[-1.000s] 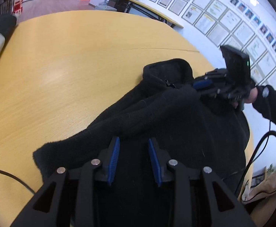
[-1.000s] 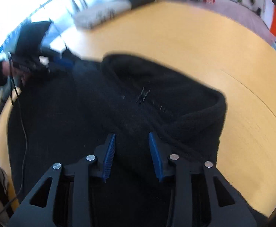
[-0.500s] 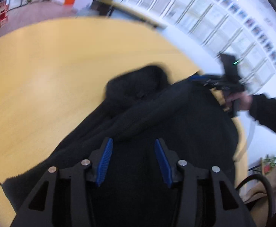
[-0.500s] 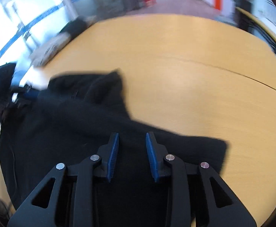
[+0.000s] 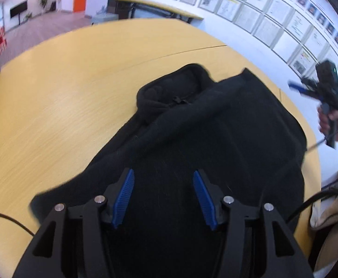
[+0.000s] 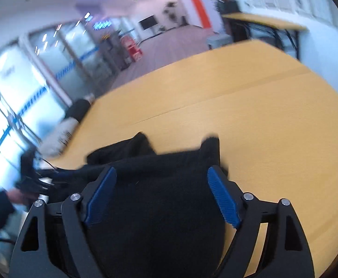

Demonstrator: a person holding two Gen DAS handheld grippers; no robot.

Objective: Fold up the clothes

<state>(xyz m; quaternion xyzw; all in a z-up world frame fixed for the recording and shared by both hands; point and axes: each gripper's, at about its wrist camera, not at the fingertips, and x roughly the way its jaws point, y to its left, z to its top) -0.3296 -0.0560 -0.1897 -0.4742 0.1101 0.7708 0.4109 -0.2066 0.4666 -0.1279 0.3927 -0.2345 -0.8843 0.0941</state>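
While right gripper (image 6: 162, 194) opens wide, left gripper (image 5: 163, 199) half-spread; black fleece (image 5: 215, 127) hem hidden.

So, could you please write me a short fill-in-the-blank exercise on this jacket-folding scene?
1. The black fleece jacket lies on a ____ wooden table.
2. The pads of the left gripper are coloured ____.
3. The jacket's collar lies at the ____ end from the left wrist camera.
4. The right gripper, jaws opening, grips ____.

Missing words: yellow; blue; far; nothing
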